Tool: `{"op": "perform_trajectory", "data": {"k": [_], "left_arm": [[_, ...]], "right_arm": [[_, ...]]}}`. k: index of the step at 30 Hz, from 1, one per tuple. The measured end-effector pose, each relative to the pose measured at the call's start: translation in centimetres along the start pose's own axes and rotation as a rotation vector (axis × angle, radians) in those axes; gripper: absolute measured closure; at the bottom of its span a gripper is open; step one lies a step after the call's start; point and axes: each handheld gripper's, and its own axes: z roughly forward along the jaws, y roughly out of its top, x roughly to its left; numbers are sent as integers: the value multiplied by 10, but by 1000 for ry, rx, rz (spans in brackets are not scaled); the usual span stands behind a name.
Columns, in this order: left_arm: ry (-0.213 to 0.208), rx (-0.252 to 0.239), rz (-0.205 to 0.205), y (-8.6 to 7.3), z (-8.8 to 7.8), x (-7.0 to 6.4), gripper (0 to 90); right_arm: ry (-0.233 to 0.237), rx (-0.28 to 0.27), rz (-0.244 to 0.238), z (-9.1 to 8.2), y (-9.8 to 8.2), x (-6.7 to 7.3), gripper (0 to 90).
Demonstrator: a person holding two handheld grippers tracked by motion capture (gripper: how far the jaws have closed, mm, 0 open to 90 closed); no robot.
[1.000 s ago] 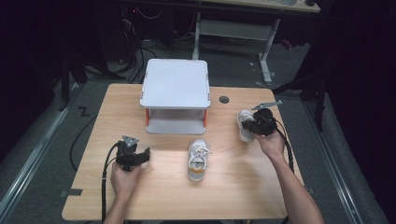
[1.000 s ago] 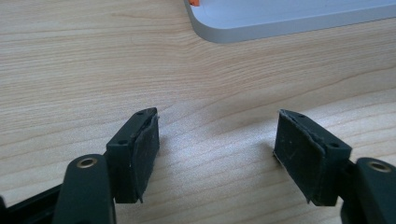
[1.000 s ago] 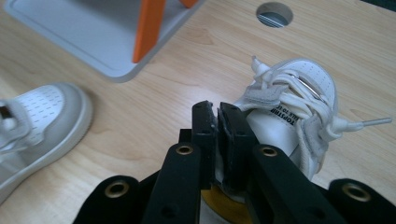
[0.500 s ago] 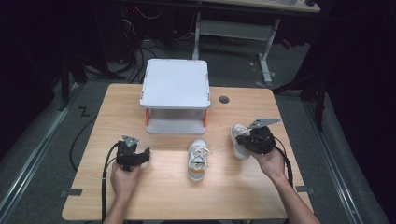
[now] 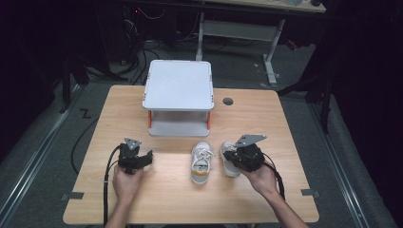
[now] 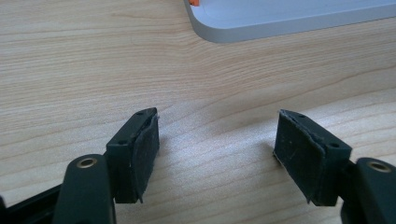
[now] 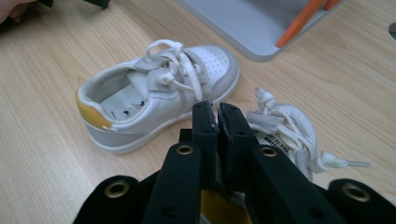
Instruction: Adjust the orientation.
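A: Left gripper [image 5: 148,158] rests on the surface [image 5: 95,123], fingers [image 6: 140,154] apart, nothing between them. Status of the pair?

B: First shoe [image 5: 201,163] stands mid-surface, in front of the white stand [image 5: 179,85]. Right gripper [image 7: 217,116] has its fingers clamped together on the heel collar of the second shoe [image 7: 285,126], just beside the first. Judged: pairing nearly done; set-down and release remain.
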Motion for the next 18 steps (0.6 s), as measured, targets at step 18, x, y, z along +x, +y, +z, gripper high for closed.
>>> {"op": "perform_trajectory", "data": {"k": [18], "left_arm": [[3,4,7,0,0,0,311]], "right_arm": [[39,16,-4,24,-13,28,861]]}}
